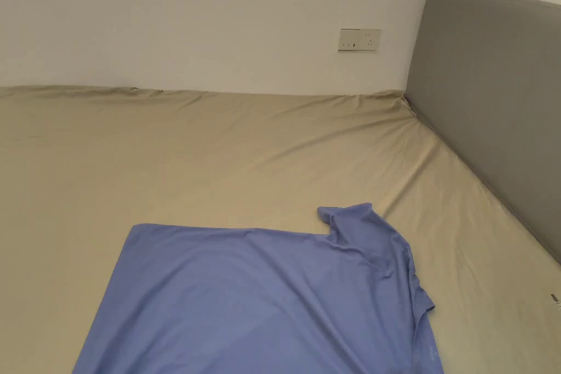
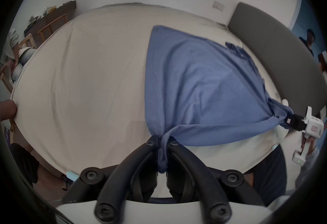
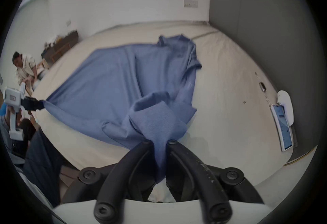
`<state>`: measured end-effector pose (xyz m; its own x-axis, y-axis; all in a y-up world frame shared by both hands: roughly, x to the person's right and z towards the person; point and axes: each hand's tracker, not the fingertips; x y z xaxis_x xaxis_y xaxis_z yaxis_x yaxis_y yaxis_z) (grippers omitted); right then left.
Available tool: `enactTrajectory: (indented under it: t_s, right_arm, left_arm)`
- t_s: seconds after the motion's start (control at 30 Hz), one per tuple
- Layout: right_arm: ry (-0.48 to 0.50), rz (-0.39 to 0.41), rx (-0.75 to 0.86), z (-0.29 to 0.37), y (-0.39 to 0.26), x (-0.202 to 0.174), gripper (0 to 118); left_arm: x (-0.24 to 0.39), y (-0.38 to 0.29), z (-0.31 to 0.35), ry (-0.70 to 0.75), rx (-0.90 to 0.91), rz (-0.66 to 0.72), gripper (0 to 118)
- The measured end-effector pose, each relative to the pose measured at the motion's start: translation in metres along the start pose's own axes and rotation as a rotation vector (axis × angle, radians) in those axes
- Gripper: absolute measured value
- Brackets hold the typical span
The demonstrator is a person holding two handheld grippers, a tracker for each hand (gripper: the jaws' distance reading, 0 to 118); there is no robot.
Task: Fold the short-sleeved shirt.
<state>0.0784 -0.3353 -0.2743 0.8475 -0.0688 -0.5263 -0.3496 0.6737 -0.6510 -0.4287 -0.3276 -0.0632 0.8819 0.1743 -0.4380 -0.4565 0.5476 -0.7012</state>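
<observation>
Blue jersey, thin and limp: that is how we judge the short-sleeved shirt, which lies spread on the tan bed sheet with its near edge drawn toward us. It sags and ropes wherever it is pinched, so we expect it to be light, soft, not at all fragile, and quick to wrinkle or slide over the smooth sheet.

Our left gripper has both jaws closed on a bunched corner at the hem, the stitched edge running straight up and away from the jaw tips. Our right gripper is likewise clamped on cloth, with a sleeve-like fold heaped just ahead of its tips. Between the two grips the fabric hangs in a taut band. We think hem corners and shoulder seams are the best places to hold, since the doubled stitching gives the jaws something firmer than a single layer.

Beyond the right gripper, toward the grey headboard, the far sleeve and collar area lies crumpled, and we cannot tell which face of the shirt is up. From the head view the near part of the shirt is cut off at the bottom edge. How many layers each jaw pair holds is hidden.
</observation>
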Motion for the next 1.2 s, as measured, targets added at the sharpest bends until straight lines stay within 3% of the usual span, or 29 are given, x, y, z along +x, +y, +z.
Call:
enactTrajectory:
  t_s: [0.23, 0.53, 0.73, 0.87, 0.93, 0.97, 1.0, 1.03, 1.07, 1.1, 1.2]
  right_arm:
    - [0.009, -0.017, 0.072, -0.019, 0.076, 0.018, 11]
    - [-0.012, -0.067, -0.074, -0.125, 0.134, 0.030, 11]
    - [-0.032, -0.070, -0.158, -0.183, 0.141, 0.037, 11]
    - [-0.037, -0.083, -0.170, -0.192, 0.138, 0.040, 12]
    - [-0.040, -0.106, -0.153, -0.188, 0.136, 0.040, 21]
    - [-0.045, -0.122, -0.133, -0.184, 0.135, 0.041, 43]
    - [-0.061, -0.131, -0.107, -0.179, 0.134, 0.041, 68]
    - [-0.094, -0.127, -0.063, -0.174, 0.133, 0.041, 84]
    - [-0.118, -0.120, -0.009, -0.164, 0.130, 0.041, 88]
    - [-0.118, -0.115, 0.062, -0.151, 0.127, 0.040, 88]
    - [-0.178, -0.098, 0.268, -0.108, 0.116, 0.030, 88]
  left_arm:
    - [0.007, 0.077, -0.009, -0.006, 0.075, 0.013, 6]
    - [0.017, 0.167, -0.123, 0.046, -0.035, 0.016, 6]
    - [0.007, 0.180, -0.183, 0.073, -0.120, 0.062, 6]
    - [0.016, 0.175, -0.179, 0.067, -0.121, 0.063, 6]
    - [0.016, 0.173, -0.176, 0.063, -0.107, 0.056, 8]
    - [0.016, 0.169, -0.172, 0.057, -0.078, 0.052, 19]
    - [0.018, 0.166, -0.165, 0.062, -0.029, 0.039, 39]
    - [0.020, 0.161, -0.155, 0.078, 0.030, 0.023, 65]
    - [0.021, 0.156, -0.145, 0.084, 0.100, 0.007, 90]
    - [0.023, 0.149, -0.133, 0.094, 0.168, 0.002, 97]
    - [0.033, 0.125, -0.090, 0.113, 0.408, -0.012, 95]
